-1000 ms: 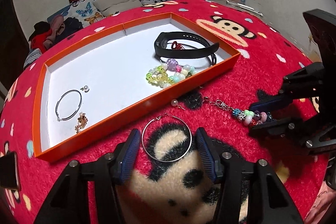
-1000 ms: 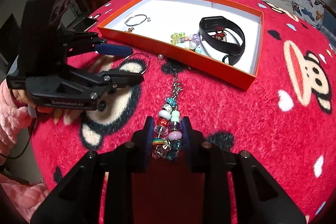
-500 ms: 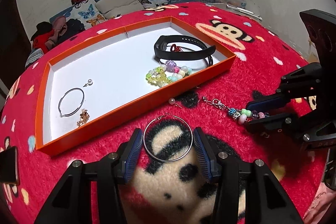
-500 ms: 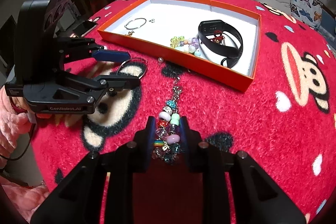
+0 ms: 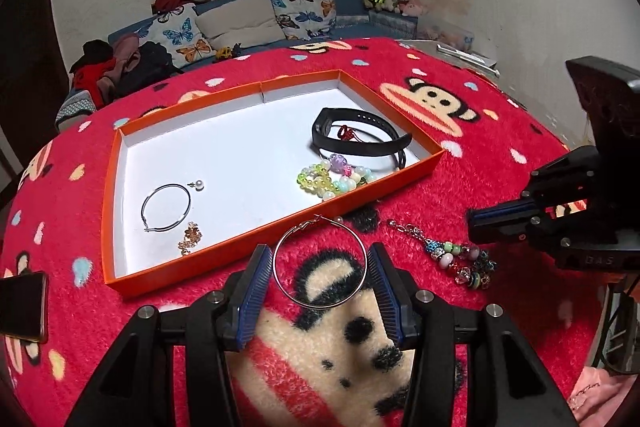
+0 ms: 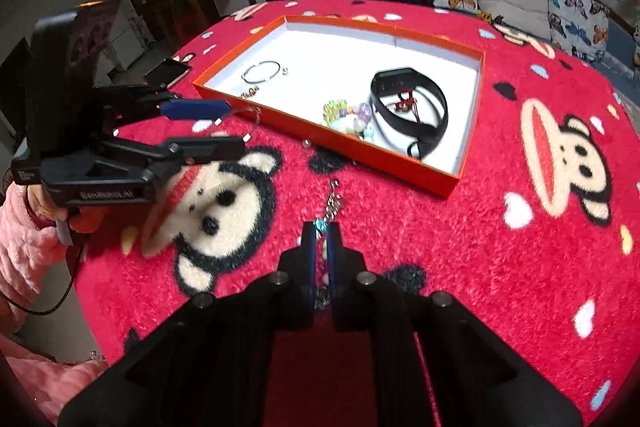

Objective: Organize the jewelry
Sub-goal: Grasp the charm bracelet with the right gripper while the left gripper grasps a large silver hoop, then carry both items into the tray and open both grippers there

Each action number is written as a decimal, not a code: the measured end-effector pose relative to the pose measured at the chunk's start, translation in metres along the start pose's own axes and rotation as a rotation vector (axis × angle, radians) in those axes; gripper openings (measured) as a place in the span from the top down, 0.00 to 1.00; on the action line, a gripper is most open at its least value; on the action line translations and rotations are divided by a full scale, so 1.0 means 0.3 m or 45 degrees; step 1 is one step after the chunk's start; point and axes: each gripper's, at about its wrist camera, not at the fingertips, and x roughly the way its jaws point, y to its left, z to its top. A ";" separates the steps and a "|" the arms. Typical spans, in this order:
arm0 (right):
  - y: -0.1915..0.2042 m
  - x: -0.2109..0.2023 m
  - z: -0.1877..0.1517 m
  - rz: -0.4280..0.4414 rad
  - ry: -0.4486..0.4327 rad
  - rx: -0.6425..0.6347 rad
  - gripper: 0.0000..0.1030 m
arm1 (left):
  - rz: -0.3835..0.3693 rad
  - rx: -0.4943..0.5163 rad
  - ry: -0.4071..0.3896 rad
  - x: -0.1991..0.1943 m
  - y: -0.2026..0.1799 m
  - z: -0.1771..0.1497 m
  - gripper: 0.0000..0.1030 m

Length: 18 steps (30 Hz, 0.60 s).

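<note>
The left gripper (image 5: 320,279) brackets a hoop (image 5: 319,263) on the red desk (image 5: 480,167), fingers spread, just before the orange tray (image 5: 276,227). The right gripper (image 6: 321,255) is pressed together, pinching the bead charm (image 6: 322,239) low over the desk.

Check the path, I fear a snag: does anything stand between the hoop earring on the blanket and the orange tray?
Only the orange tray's near wall, which the hoop earring must clear; a pearl bead lies by the hoop's far edge.
</note>
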 end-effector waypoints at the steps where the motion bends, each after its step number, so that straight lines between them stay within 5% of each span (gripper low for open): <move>1: -0.009 0.006 -0.004 -0.001 0.005 0.018 0.91 | 0.002 0.002 0.001 -0.001 -0.001 -0.002 0.49; 5: -0.027 0.035 -0.017 -0.012 0.033 0.042 0.72 | 0.000 0.008 0.010 0.003 -0.006 -0.008 0.49; 11: -0.017 0.073 -0.027 -0.034 0.055 0.015 0.73 | -0.003 0.011 0.013 0.015 -0.013 -0.005 0.49; 18: 0.028 0.086 -0.040 -0.117 0.072 -0.092 0.87 | 0.002 0.016 0.011 0.022 -0.012 0.006 0.49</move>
